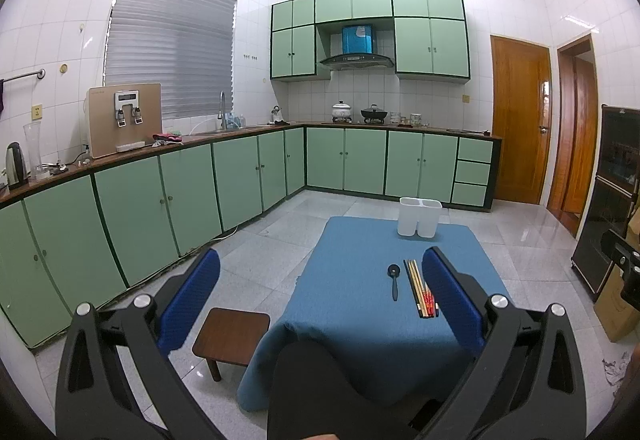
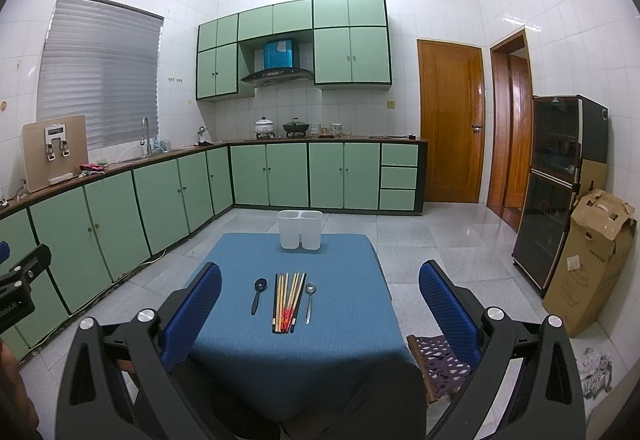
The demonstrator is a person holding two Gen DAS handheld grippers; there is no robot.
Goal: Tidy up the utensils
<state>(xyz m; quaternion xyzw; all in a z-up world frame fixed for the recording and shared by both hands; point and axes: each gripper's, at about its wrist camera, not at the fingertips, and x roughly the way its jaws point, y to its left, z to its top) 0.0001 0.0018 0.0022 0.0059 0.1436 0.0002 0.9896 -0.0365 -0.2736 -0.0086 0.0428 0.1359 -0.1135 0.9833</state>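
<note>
Blue-covered tabletop (image 2: 340,360) is ringed by open tiled floor. White two-compartment holder (image 2: 300,229) is set at its far edge. Mid-tabletop, black spoon (image 2: 258,294), chopsticks (image 2: 289,300) and metal spoon (image 2: 309,300) are laid side by side. Left gripper (image 1: 320,300) and right gripper (image 2: 320,304) are held above the near edge, fingers fully spread and empty, well short of the utensils.

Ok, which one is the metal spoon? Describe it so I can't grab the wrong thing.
Find the low table with the blue cloth; a row of utensils lies at its middle, in front of the white two-compartment holder. The metal spoon is the rightmost piece, just right of the chopsticks. It is shiny silver, while the black spoon lies left of the chopsticks.
</note>
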